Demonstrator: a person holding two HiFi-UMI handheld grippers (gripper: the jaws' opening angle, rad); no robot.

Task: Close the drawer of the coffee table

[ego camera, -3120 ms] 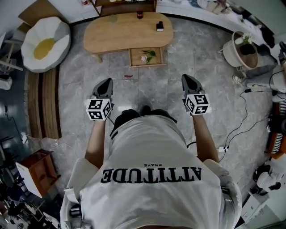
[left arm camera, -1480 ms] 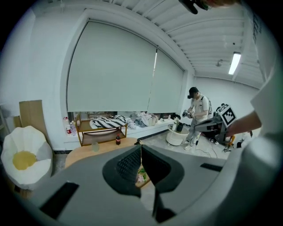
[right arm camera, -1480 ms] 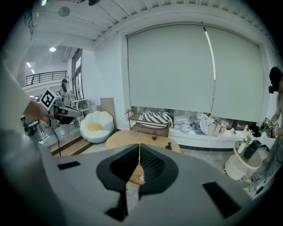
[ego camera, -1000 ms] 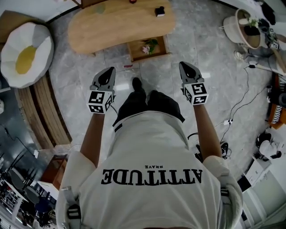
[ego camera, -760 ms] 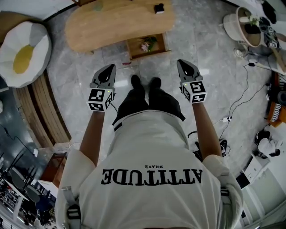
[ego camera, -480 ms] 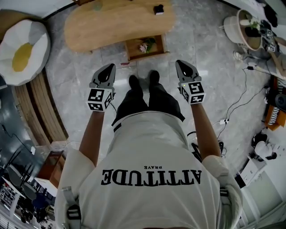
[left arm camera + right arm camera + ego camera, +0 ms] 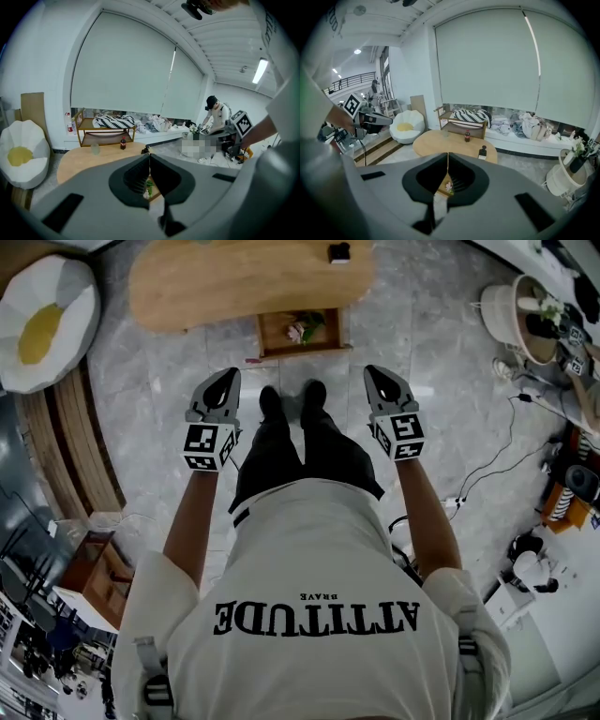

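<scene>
Left gripper (image 7: 149,157) jaws together, nothing between them, wooden tabletop (image 7: 79,161) beyond, cola bottle (image 7: 123,143) and glass (image 7: 95,149) near the tabletop's far edge, shelf (image 7: 105,133) behind the tabletop, egg-shaped cushion (image 7: 21,154) left of it, drawer (image 7: 151,190) glimpsed below it.

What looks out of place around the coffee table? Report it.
The drawer of the coffee table stands pulled out, with a pink flower lying inside. A small pink scrap lies on the floor near the drawer's left corner. Nothing looks spilled or broken.
</scene>
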